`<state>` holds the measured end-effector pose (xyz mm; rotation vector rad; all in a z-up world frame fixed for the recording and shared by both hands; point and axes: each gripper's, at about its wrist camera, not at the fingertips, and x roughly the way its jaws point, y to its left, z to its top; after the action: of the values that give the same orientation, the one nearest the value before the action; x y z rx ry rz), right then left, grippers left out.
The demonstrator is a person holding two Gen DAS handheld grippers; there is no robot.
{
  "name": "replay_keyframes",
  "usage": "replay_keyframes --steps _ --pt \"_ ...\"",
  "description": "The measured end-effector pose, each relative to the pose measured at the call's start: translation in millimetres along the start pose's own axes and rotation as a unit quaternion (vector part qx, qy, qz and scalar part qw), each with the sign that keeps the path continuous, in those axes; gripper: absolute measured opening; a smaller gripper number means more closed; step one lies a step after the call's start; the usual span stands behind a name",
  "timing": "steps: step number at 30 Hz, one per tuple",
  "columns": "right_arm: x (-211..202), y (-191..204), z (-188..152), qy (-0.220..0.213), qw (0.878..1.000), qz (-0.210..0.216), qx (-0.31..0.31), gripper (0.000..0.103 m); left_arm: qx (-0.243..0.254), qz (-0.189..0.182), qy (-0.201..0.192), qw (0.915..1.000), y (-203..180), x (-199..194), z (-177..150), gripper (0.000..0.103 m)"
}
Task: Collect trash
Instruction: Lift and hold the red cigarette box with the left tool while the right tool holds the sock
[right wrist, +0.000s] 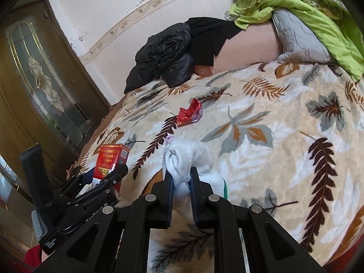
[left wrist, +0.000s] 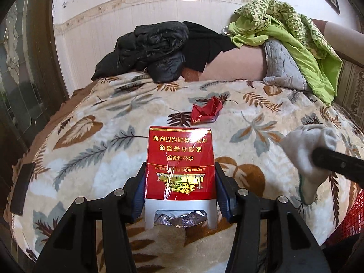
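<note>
Red cigarette pack (left wrist: 180,162) clamped between left gripper (left wrist: 179,182) fingers, centre frame, long axis along the fingers, opened foil end toward the camera. Right gripper (right wrist: 180,182) fingers nearly closed, pinching a white knit glove (right wrist: 191,157); its lower part is hidden. Crumpled red wrapper (left wrist: 206,112) lies on the bed blanket (left wrist: 91,141), beyond the pack.
</note>
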<state>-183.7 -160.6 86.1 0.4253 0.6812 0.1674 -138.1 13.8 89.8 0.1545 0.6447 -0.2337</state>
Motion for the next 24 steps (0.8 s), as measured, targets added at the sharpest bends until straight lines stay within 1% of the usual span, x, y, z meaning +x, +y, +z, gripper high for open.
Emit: replay_keyframes --steps 4,24 --pt "6 0 -2 0.006 1.0 0.002 0.005 0.014 0.004 0.004 -0.003 1.0 0 0 0 0.052" --pt "18 3 0 0.007 1.0 0.003 0.002 0.014 0.02 0.022 -0.009 0.9995 -2 10 -2 0.052"
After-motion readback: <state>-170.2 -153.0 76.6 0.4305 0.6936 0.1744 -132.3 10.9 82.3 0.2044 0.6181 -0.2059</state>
